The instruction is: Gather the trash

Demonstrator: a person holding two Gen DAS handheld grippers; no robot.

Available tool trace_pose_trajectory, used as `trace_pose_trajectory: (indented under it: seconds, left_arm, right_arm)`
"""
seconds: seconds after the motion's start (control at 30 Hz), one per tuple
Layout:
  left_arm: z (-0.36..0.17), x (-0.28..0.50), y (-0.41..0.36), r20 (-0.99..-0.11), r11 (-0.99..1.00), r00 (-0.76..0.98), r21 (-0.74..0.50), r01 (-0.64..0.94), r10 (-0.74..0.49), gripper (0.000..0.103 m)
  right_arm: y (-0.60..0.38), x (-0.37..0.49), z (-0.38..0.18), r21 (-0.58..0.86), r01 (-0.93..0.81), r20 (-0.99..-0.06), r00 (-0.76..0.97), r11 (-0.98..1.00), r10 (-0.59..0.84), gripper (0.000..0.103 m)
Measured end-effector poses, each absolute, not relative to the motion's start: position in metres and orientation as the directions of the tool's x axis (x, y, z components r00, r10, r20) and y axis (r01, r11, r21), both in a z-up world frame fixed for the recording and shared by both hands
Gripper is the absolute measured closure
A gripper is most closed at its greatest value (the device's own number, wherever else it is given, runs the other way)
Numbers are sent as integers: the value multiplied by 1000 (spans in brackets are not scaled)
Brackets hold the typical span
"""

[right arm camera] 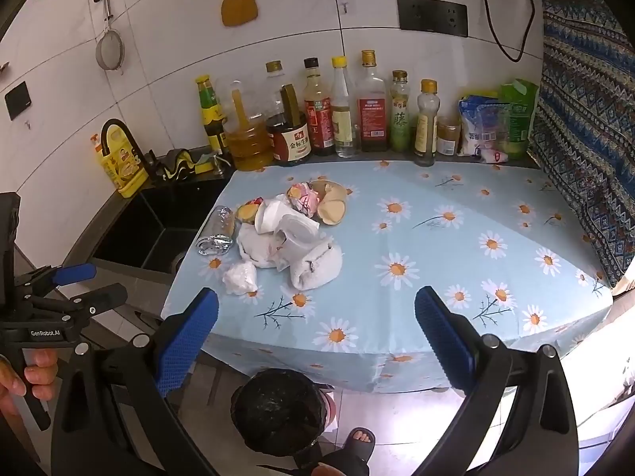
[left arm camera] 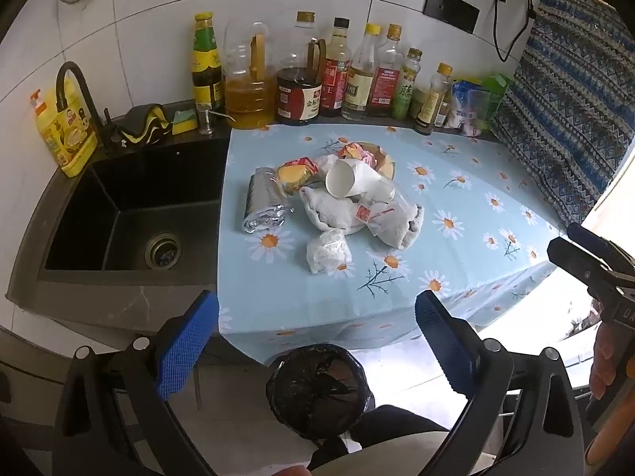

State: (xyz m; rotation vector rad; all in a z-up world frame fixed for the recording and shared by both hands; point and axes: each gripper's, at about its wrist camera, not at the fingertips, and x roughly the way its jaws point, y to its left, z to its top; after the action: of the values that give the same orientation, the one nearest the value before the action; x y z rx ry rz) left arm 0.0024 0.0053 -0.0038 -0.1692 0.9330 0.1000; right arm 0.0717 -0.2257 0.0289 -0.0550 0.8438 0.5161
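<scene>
Both the left tool (left arm camera: 317,341) and right tool (right arm camera: 317,337) hang apart and empty low in frame, likely poised over the lined bin (left arm camera: 317,384), while the trash pile (left arm camera: 337,202) waits mid-frame on the bench (left arm camera: 456,182).

A home kitchen. A black sink (left arm camera: 131,214) with a curved black tap (left arm camera: 77,91) sits in the bench (left arm camera: 119,301) beside a yellow soap bottle (left arm camera: 65,131) and a sponge (left arm camera: 184,121). Oil and sauce bottles (right arm camera: 317,119) line the white tiled wall (right arm camera: 178,39), where a wooden spatula (right arm camera: 238,0) and a strainer (right arm camera: 110,51) hang. A daisy-print cloth (right arm camera: 436,238) covers the bench, and a lined bin (right arm camera: 278,412) stands on the tiled floor
</scene>
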Motion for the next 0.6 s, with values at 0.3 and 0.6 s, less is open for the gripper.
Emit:
trace_pose_trajectory:
  seconds: [0.3,0.6]
  left_arm:
    - [-3,1,7,-802,978,596,-108,-179,21,7]
    - [-7,5,6,-815,980,578,-96,-176,25,7]
  right_arm:
    - [-226,75,29,158,-469,-724,544,869,425,5]
    - [-227,78,29,142,-476,-736,535,868,414,5]
